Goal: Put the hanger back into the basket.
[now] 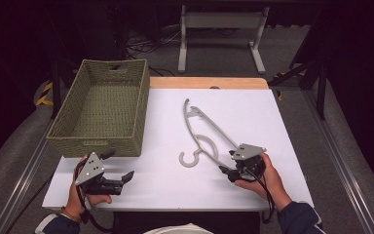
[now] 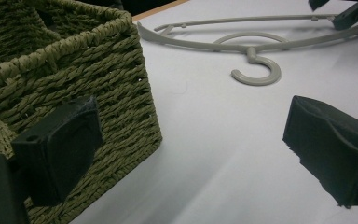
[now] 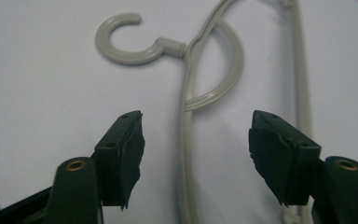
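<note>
A grey plastic hanger [image 1: 202,130] lies flat on the white table [image 1: 258,122], its hook [image 3: 123,52] pointing towards the near edge. My right gripper [image 1: 228,162] sits low at the hanger's near right end and is open. In the right gripper view its jaws stand wide apart, and the hanger's curved arm [image 3: 185,140] runs between them untouched. The straight bar [image 3: 302,79] passes by the right jaw. My left gripper [image 1: 118,165] is open and holds nothing, near the front corner of a woven green basket [image 1: 102,105]. The basket's wall [image 2: 88,70] stands just behind the left jaw.
The basket looks empty and overhangs the table's left edge. A strip of bare wood [image 1: 204,83] shows at the table's far side. Beyond it stand a white frame [image 1: 221,29] and cables on the floor. The other gripper [image 2: 354,11] shows at the top right of the left gripper view.
</note>
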Available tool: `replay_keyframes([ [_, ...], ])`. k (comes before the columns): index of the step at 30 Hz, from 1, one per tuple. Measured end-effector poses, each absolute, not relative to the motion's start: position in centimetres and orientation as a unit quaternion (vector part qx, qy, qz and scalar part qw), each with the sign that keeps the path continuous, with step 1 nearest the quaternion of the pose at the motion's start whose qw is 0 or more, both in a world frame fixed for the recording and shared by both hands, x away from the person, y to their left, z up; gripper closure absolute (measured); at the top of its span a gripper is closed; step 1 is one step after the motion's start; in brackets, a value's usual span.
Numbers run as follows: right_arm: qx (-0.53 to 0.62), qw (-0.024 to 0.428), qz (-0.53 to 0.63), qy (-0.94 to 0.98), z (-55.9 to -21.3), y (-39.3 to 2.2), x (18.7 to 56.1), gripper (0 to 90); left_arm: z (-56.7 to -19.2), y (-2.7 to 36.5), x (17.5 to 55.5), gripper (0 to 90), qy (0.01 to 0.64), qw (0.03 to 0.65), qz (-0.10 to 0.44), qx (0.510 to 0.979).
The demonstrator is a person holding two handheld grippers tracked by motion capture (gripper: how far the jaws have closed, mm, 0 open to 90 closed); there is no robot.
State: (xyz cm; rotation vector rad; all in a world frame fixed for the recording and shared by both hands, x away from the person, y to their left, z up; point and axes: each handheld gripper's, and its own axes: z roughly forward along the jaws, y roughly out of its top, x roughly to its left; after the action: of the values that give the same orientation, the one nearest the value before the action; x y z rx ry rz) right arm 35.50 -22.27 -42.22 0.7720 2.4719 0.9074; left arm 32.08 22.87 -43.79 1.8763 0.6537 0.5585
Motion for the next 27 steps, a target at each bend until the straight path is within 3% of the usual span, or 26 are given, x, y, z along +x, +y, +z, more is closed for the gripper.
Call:
replay_keyframes([
  [14,0.322,0.119,0.282,0.896,-43.0,-21.1,38.5,37.0,-43.9,22.8,32.2,4.9,0.27,0.505,0.227,0.788],
  [19,0.336,0.102,0.282,0.893,-43.3,-21.1,39.3,44.7,-43.9,22.8,32.2,4.9,0.27,0.504,0.227,0.788],
  [23,0.341,0.096,0.273,0.894,-43.7,-21.0,40.0,62.6,-44.0,22.7,32.3,4.9,0.27,0.504,0.226,0.789],
  [27,0.335,0.093,0.267,0.899,-43.6,-20.9,40.2,66.7,-43.9,22.6,32.3,4.9,0.272,0.503,0.224,0.789],
])
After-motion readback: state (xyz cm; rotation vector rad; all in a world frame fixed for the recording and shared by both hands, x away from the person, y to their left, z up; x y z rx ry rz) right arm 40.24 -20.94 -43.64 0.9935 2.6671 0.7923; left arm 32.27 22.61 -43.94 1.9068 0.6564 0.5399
